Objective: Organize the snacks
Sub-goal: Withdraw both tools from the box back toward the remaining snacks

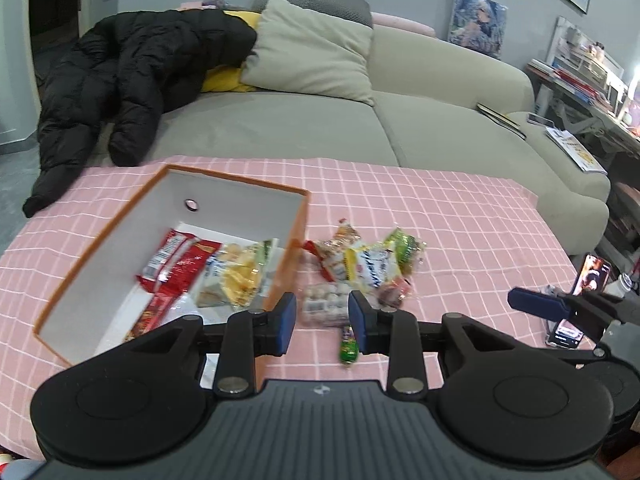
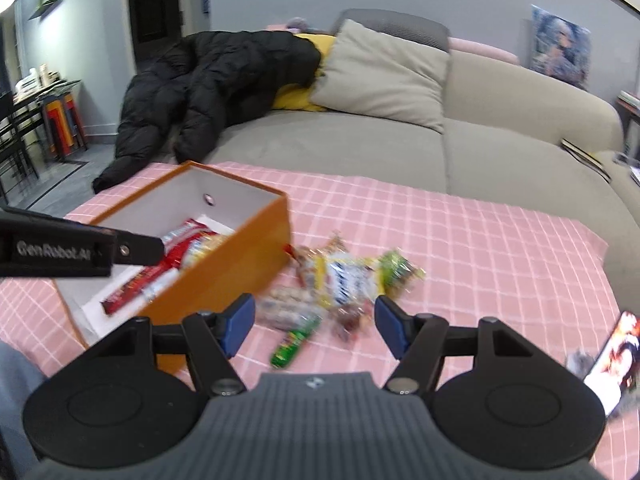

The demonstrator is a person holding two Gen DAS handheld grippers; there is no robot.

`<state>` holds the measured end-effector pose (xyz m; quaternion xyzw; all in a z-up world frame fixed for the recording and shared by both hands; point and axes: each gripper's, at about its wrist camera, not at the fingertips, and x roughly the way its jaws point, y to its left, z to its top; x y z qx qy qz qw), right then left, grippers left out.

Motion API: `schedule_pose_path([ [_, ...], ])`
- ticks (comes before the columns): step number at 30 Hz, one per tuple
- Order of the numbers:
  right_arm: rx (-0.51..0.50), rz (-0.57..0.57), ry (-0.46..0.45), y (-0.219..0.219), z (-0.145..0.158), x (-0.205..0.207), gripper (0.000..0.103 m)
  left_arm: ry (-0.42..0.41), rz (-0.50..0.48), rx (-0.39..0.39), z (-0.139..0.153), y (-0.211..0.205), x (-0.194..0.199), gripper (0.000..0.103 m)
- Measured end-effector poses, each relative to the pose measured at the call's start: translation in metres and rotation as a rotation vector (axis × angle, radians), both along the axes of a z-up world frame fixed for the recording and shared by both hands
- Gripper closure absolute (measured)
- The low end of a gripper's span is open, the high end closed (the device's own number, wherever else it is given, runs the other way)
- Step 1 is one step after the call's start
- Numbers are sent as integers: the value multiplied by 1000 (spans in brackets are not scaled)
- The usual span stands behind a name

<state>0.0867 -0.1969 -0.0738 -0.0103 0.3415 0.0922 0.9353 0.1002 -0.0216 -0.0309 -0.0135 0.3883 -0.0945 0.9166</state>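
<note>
"GenRobot.AI" reads on the left gripper (image 2: 156, 246) – jaws narrow, empty – over the orange box (image 1: 289, 216). The right gripper (image 2: 314, 326) gapes wide, empty, above loose snacks (image 2: 344, 276) beside the box at mid-tabletop; a phone (image 1: 591, 276) stands by the right edge.

Soft, even indoor light, no hard shadows. A lamp (image 1: 634, 88) glares at the left view's right edge. Fisheye bends the edges. The right view's snacks (image 2: 340, 280) smear with motion blur.

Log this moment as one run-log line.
phase: sorting snacks | orange box: partly filled | snack pile: loose on pink checked cloth | left gripper: open, empty | right gripper: open, empty
</note>
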Motion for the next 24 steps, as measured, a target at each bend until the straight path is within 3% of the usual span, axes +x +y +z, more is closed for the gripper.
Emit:
schedule_pose_path([
  [12, 12, -132, 83, -49, -49, -5, 36, 51, -69, 24, -35, -35, 12, 61],
  [24, -3, -69, 135, -31, -73, 28, 39, 127, -86, 77, -70, -39, 43, 61],
])
